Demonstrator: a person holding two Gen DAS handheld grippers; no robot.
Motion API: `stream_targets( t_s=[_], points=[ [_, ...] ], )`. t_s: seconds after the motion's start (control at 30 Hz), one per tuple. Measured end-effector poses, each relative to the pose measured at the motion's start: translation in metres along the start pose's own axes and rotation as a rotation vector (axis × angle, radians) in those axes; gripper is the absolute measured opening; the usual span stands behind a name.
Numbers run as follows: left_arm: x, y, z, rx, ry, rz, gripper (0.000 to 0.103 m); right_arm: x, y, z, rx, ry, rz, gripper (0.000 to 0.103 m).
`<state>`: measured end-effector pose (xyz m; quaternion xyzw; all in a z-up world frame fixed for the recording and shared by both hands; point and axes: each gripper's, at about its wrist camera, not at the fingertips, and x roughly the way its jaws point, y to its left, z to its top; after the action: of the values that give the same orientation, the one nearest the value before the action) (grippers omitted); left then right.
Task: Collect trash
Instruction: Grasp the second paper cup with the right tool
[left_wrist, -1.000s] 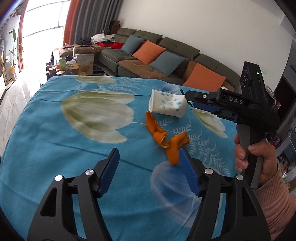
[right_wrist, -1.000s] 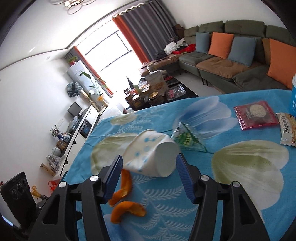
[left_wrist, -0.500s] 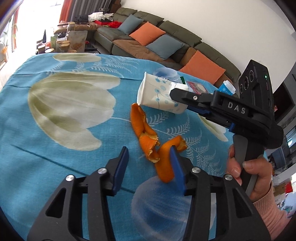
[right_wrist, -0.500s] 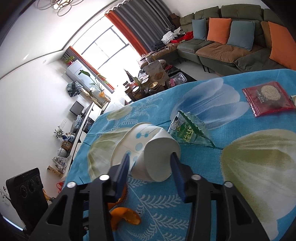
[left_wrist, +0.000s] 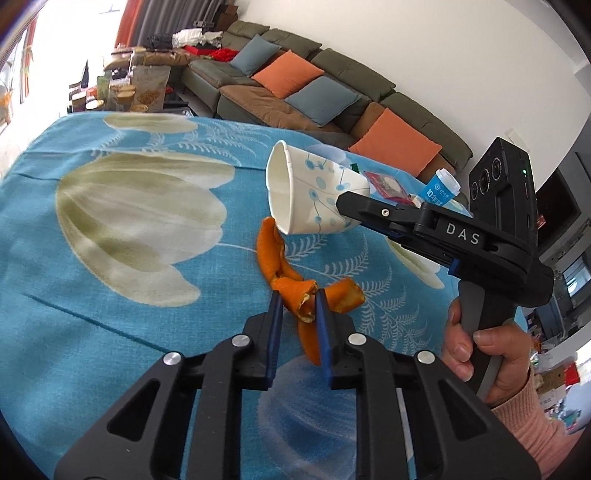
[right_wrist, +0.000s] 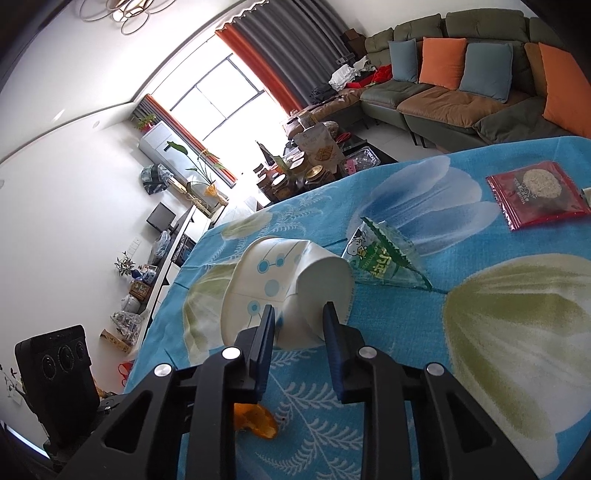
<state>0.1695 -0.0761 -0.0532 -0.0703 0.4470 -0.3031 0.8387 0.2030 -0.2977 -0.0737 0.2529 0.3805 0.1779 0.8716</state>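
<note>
An orange peel (left_wrist: 291, 280) lies curled on the blue flowered tablecloth (left_wrist: 110, 295). My left gripper (left_wrist: 298, 299) is shut on its middle strip. A white paper cup with blue dots (left_wrist: 306, 195) is held on its side, tilted off the cloth, by my right gripper (right_wrist: 298, 315), whose jaws pinch its base; the cup also shows in the right wrist view (right_wrist: 280, 284). The right gripper's body (left_wrist: 443, 236) shows in the left wrist view. A piece of the peel (right_wrist: 255, 424) shows under the right gripper.
A green snack wrapper (right_wrist: 384, 258) lies just beyond the cup. A red biscuit packet (right_wrist: 535, 194) lies further right on the cloth (right_wrist: 480, 332). A small blue-labelled cup (left_wrist: 441, 186) stands at the far edge. A sofa with cushions (left_wrist: 314, 92) is behind.
My left gripper closed from wide open onto the orange peel. My right gripper closed on the cup's base and tilted it up off the cloth.
</note>
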Motion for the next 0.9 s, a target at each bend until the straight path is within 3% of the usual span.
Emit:
stream_targets(
  t_s=[0.4,0.53,0.9],
  points=[
    [-0.024,0.002,-0.012,0.03,-0.04,0.01,0.013,-0.017,-0.002,-0.006,-0.007,-0.019,0.039,0.025],
    [-0.02,0.005,-0.015,0.032,-0.025,0.028,0.033,-0.023,-0.003,-0.008,-0.002,-0.027,0.045,0.025],
    [-0.014,0.004,-0.019,0.043,-0.007,0.039,0.033,-0.06,-0.029,-0.005,0.064,-0.124,0.031,0.025]
  ],
)
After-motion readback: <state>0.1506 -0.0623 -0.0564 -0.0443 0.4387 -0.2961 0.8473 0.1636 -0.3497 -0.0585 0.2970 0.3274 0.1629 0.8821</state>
